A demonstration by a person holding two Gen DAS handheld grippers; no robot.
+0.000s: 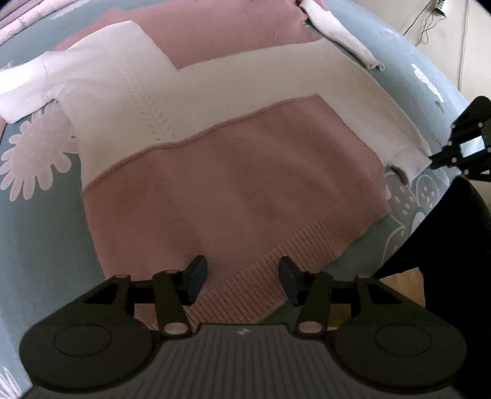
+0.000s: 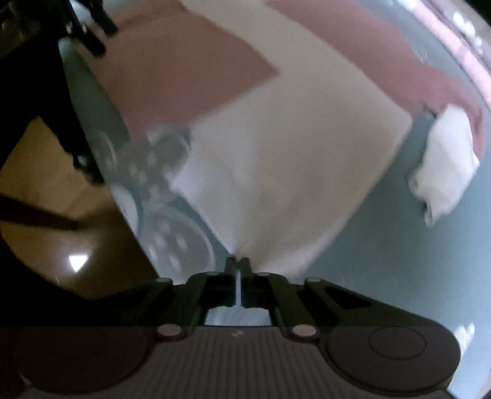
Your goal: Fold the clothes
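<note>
A pink and white knit sweater (image 1: 233, 184) lies spread flat on a grey-blue flowered bedspread (image 1: 40, 233). My left gripper (image 1: 242, 277) hovers open over the sweater's ribbed pink hem (image 1: 245, 285), one finger on each side of it and neither pad pressing. In the right wrist view, my right gripper (image 2: 237, 262) is shut on the pointed corner of the sweater's white panel (image 2: 276, 172). The left wrist view shows that same gripper (image 1: 435, 159) at the right edge, pinching the white corner. A white cuff (image 2: 445, 162) lies further off on the bedspread.
The bed's near edge (image 1: 396, 254) drops to a wooden floor (image 2: 46, 184). A person's dark-clad leg (image 1: 454, 245) stands against that edge. Pale pink bedding (image 1: 18, 21) lies at the far side, and a cable (image 1: 426, 27) runs over the light floor beyond.
</note>
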